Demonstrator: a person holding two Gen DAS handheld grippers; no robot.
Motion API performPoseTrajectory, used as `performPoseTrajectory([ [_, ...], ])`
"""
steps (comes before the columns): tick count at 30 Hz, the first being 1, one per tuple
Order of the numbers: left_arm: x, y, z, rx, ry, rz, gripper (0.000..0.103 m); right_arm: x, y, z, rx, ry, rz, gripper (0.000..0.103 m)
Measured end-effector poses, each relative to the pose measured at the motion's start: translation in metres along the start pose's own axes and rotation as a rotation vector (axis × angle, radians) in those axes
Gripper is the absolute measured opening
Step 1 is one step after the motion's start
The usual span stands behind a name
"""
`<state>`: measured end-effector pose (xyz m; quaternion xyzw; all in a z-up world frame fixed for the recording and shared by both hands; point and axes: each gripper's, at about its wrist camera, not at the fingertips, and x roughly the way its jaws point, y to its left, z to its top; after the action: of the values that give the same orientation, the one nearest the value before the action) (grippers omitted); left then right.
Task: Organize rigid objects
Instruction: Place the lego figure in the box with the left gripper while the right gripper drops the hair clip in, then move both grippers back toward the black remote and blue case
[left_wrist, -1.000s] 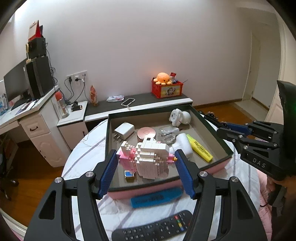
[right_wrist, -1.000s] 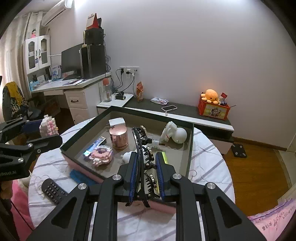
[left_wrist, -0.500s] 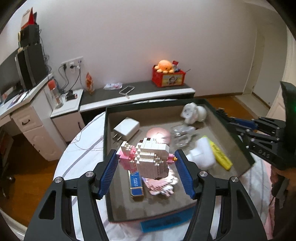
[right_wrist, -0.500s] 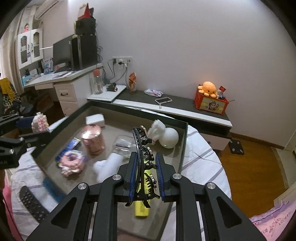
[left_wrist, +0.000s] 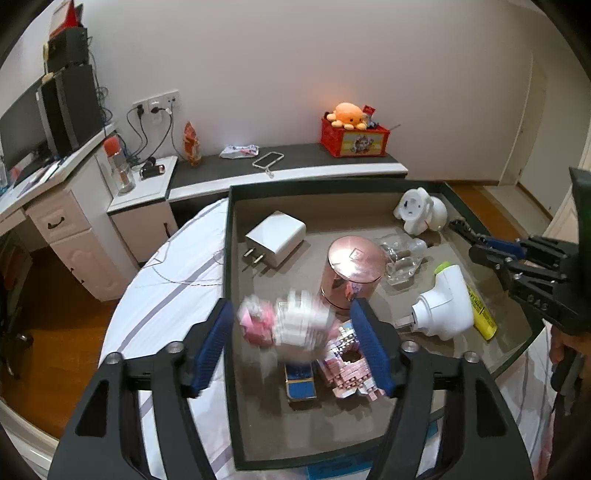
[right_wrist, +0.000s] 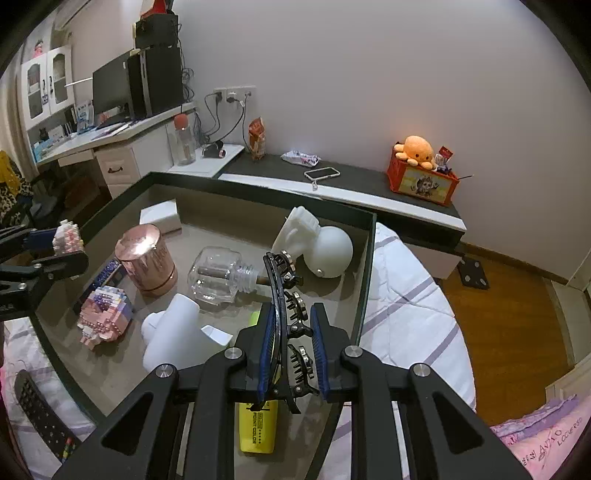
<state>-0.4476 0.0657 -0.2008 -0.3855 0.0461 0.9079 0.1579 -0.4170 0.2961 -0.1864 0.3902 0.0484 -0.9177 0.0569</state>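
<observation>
A dark-rimmed box (left_wrist: 229, 280) sits on the round table. My left gripper (left_wrist: 293, 330) hangs over its near left part; a pink and white brick figure (left_wrist: 284, 325), blurred, sits between the spread jaws with gaps on both sides. It also shows in the right wrist view (right_wrist: 68, 236). My right gripper (right_wrist: 293, 339) is shut on a black hair claw clip (right_wrist: 284, 291) above the box's right side (right_wrist: 364, 280). Inside the box lie a rose-gold tin (left_wrist: 352, 269), a white charger (left_wrist: 275, 238) and a second brick model (left_wrist: 351, 367).
The box also holds a glass bottle (right_wrist: 218, 275), a white plug-in device (left_wrist: 443, 304), a white round toy (right_wrist: 325, 245), a yellow highlighter (right_wrist: 258, 424) and a blue lighter (left_wrist: 300, 384). A black remote (right_wrist: 40, 417) lies on the quilted cloth. A desk and low shelf stand behind.
Both grippers moved forward over the box. The left jaws have widened and the brick figure now sits blurred and loose between them. The right gripper keeps the clip.
</observation>
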Motion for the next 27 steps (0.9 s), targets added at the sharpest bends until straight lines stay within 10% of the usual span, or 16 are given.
performPoseTrajectory([
  [3, -0.014, 0.006, -0.002, -0.013, -0.036, -0.002, 0.096, 0.004, 0.0, 0.0, 0.003, 0.009, -0.003, 0.02],
  [13, -0.043, 0.019, -0.025, -0.028, -0.042, 0.032, 0.102, 0.009, -0.003, -0.001, 0.031, 0.023, -0.007, 0.021],
  [17, -0.05, 0.019, -0.037, -0.031, -0.032, 0.036, 0.102, -0.004, 0.002, -0.003, 0.035, -0.007, -0.014, 0.056],
  [27, -0.07, 0.011, -0.079, 0.012, -0.004, 0.032, 0.102, -0.061, -0.003, -0.024, 0.077, -0.089, -0.078, 0.07],
])
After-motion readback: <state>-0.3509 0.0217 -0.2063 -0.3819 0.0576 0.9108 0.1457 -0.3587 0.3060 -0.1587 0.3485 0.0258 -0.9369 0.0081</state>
